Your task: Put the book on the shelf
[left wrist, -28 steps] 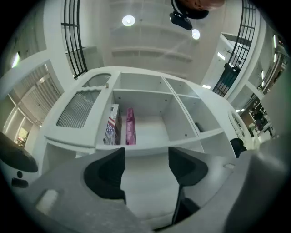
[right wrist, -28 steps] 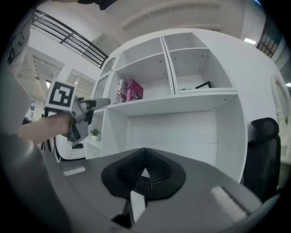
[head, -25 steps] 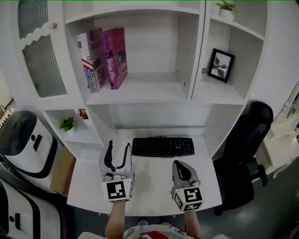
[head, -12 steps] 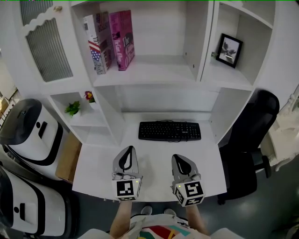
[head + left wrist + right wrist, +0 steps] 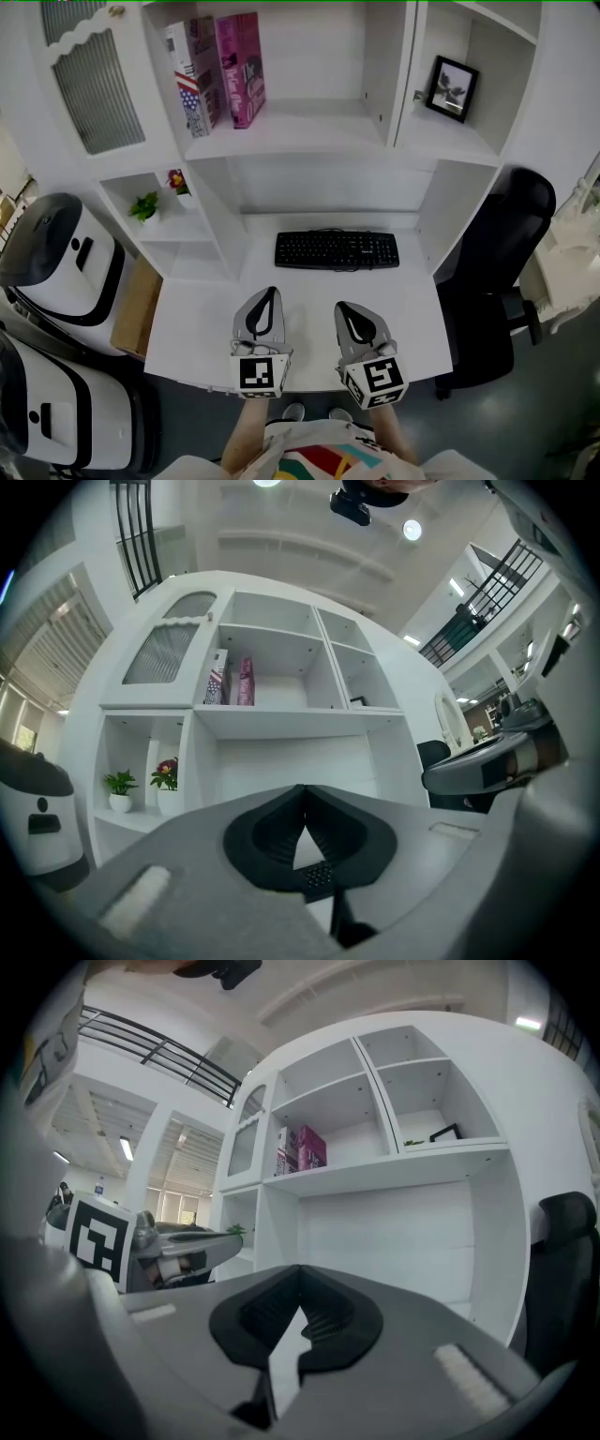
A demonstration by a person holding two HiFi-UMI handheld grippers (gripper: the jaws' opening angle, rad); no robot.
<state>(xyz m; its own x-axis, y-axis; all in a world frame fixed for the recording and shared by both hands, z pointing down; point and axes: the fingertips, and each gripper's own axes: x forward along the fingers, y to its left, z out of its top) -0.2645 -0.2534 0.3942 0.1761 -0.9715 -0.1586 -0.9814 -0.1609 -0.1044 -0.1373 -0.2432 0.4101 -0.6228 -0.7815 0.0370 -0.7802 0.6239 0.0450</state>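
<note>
Head view, book (image 5: pixel 240 66) shelved, far beyond left tool (image 5: pixel 270 293)

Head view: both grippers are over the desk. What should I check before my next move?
1. Left gripper shut, nothing held: ok.
2. Right gripper shut, nothing held: ok.
3. Pink book and flag-patterned book standing on the shelf: ok.
4. Keyboard apart from both grippers: ok.
5. Books steady against tipping: cannot tell.
</note>
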